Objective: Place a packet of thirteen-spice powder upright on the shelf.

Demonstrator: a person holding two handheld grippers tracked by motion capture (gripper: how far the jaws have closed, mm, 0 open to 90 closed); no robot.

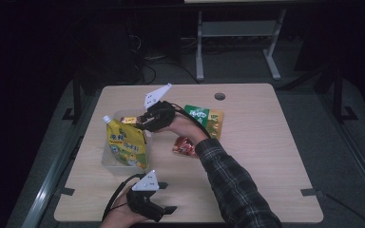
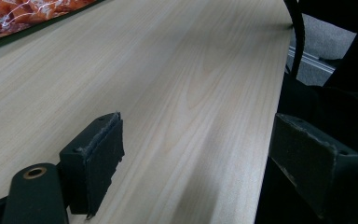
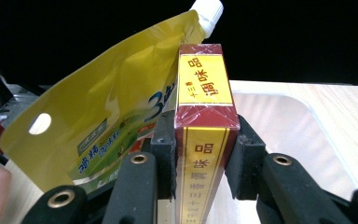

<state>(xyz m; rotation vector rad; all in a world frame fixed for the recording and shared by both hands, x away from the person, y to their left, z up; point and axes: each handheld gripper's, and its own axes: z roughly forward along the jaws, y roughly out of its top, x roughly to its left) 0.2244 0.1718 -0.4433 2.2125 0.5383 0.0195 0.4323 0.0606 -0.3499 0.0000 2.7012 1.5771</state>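
Note:
My right gripper (image 1: 140, 124) is shut on a narrow yellow and dark red box (image 1: 130, 120), holding it over the far end of a clear plastic tub (image 1: 106, 160). In the right gripper view the box (image 3: 204, 93) stands upright between the two pads (image 3: 164, 149), pressed on both sides. A yellow spout pouch (image 1: 126, 145) with a white cap leans inside the tub, right beside the box (image 3: 98, 121). My left gripper (image 1: 170, 209) rests near the table's front edge. Its jaws stand wide apart over bare wood (image 2: 200, 163), with nothing between them.
A green and yellow packet (image 1: 205, 118) lies behind the right forearm, and a red snack packet (image 1: 184, 146) lies beside the wrist, also at the top left of the left gripper view (image 2: 18, 14). The wooden table (image 1: 266, 156) has a cable hole (image 1: 219, 96) at the back.

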